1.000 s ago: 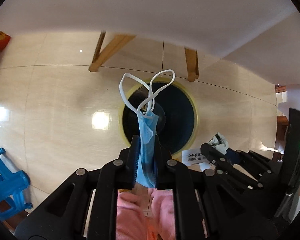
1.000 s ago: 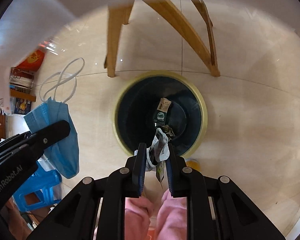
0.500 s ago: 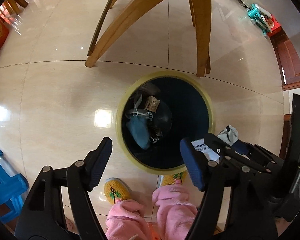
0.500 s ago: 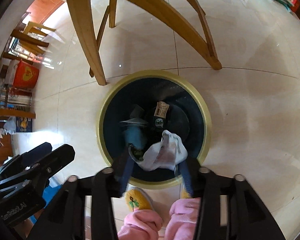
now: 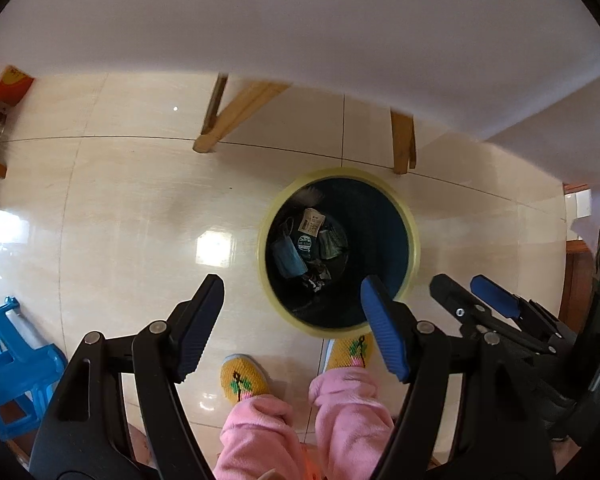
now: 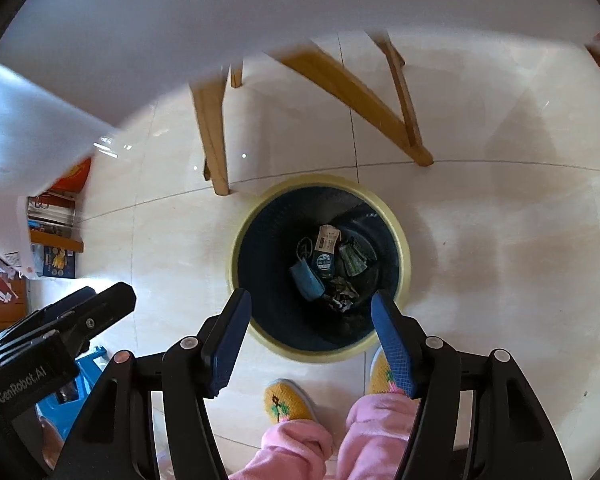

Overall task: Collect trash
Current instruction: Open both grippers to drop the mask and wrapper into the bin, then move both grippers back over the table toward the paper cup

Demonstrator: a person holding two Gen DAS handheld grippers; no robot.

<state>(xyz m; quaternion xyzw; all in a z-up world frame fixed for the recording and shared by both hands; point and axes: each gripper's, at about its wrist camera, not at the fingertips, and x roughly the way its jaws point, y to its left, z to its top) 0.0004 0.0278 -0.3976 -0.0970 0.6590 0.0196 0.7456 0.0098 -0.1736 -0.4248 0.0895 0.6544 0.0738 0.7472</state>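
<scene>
Both my claws hang wide open and empty above the trash bin [image 6: 320, 268], left claw [image 5: 292, 328] and right claw [image 6: 312, 340]. The blue face mask [image 6: 307, 280] and crumpled wrappers [image 6: 342, 294] lie at its bottom. Such scraps look light and limp, so I judge a pinch on a fold or an ear loop best.

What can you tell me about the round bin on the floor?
The bin is round, with a pale yellow rim and a dark inside. It stands upright on shiny beige floor tiles, near the wooden legs and just in front of the person's yellow slippers. At its bottom lie a blue face mask, a tan label and crumpled wrappers. Nothing grips or touches its rim.
</scene>
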